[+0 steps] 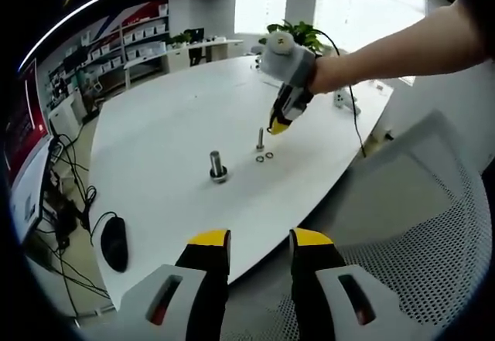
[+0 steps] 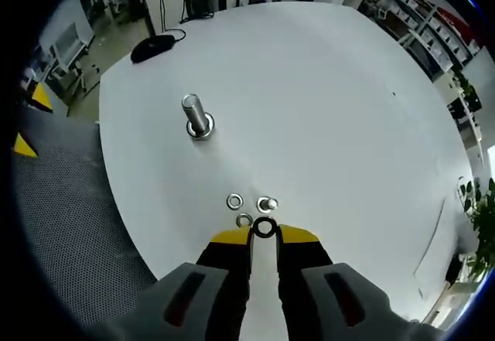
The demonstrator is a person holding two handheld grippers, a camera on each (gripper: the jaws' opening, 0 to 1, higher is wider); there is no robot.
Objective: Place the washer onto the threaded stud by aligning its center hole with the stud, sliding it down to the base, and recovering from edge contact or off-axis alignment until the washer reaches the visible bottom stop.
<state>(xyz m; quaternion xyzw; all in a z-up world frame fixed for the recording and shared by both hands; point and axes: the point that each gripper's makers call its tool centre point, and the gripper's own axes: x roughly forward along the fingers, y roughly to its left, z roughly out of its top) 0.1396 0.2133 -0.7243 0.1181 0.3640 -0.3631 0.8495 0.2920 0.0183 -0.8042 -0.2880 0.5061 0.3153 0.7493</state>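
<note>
White oval table (image 1: 170, 124) in an office w/ shelves and windows behind is seen in both views. In the right gripper view, the right gripper (image 2: 264, 236) sits at bottom centre, jaws nearly together w/ a dark washer (image 2: 264, 228) pinched at the yellow tips; firmness of the hold cannot be told. Just above it, on the table, two loose washers (image 2: 234, 201) and a small stud (image 2: 266, 203) are seen close together. A larger threaded stud (image 2: 195, 114) stands upright at upper left of that frame, well apart.

In the left gripper view, the left gripper (image 1: 260, 242) is held back at the table edge at bottom centre, jaws apart, nothing between them. The right gripper is seen at upper centre, tips pointed down near the small stud.

Step judged: washer picked, not yet on a stud. Next move calls for centring the hole over the stud top, keeping the washer level, then lowering to the base.
</note>
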